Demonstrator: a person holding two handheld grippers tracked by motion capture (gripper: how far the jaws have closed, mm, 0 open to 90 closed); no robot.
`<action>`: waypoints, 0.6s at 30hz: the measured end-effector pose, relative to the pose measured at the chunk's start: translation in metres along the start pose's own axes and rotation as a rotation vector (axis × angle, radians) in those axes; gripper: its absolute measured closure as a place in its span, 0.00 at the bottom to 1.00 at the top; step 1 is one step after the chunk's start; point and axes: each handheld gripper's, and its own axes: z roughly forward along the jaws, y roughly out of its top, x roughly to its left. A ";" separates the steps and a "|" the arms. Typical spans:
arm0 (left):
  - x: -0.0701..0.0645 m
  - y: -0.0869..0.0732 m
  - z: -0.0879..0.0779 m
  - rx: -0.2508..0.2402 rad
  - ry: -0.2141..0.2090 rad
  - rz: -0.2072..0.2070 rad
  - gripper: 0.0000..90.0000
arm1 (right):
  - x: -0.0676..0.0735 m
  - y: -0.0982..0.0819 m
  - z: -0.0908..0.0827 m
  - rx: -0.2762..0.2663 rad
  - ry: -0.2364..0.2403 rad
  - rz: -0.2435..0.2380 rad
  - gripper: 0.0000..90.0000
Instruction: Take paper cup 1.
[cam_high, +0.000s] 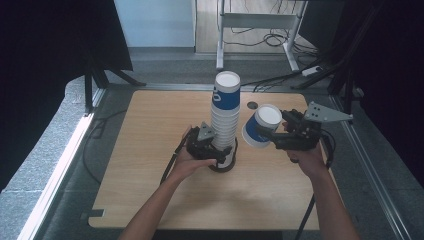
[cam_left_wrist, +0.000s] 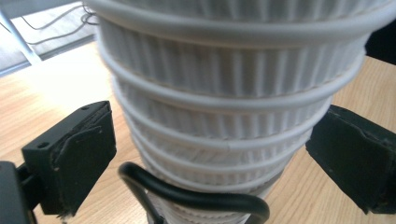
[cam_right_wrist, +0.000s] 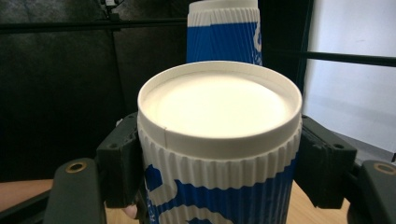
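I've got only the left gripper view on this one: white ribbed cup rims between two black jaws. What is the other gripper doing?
Observer: The right gripper holds a single blue and white cup, with its jaws pressed on the cup's ribbed sides.
Operator: Where is that cup relative to my stack?
Observer: In the high view it is held tilted, close to the right of the stack of cups.
Operator: What does the top of the stack look like?
Observer: The top cup is blue and white, with a flat white end facing up, and the stack stands upright on the wooden table.
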 end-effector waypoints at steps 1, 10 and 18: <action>0.000 -0.001 -0.001 -0.003 0.005 0.002 0.03 | 0.000 -0.002 -0.001 -0.005 0.001 0.005 0.30; -0.001 -0.013 -0.015 -0.012 -0.003 0.022 0.05 | 0.001 -0.020 0.000 -0.002 0.007 0.022 0.30; -0.009 -0.026 -0.031 -0.030 -0.067 0.012 0.09 | 0.005 -0.037 0.003 0.017 0.003 0.027 0.30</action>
